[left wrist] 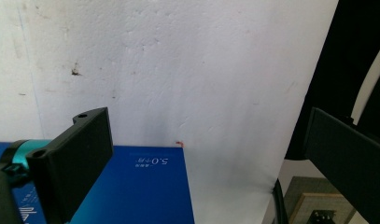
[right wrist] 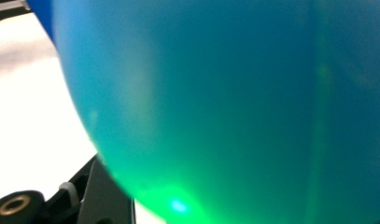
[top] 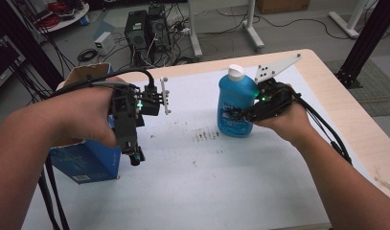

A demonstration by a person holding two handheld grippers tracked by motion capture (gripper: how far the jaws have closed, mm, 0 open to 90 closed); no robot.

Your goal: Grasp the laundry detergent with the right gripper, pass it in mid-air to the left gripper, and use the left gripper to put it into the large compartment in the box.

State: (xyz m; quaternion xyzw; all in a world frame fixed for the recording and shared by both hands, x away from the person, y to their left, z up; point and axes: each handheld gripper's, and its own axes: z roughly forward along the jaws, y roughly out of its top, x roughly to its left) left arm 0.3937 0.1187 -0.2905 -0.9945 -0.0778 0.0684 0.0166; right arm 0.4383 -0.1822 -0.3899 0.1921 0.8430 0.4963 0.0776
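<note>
Standing upright: 1 blue bottle in right claw; left claw agape above 1 box.

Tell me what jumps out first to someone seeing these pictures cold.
The blue bottle with a white cap stands upright mid-table on the white sheet, with the right gripper closed around its lower body. At the table's left edge the left gripper hangs open above a dark blue box. Tangled cables and computer towers litter the floor beyond.
</note>
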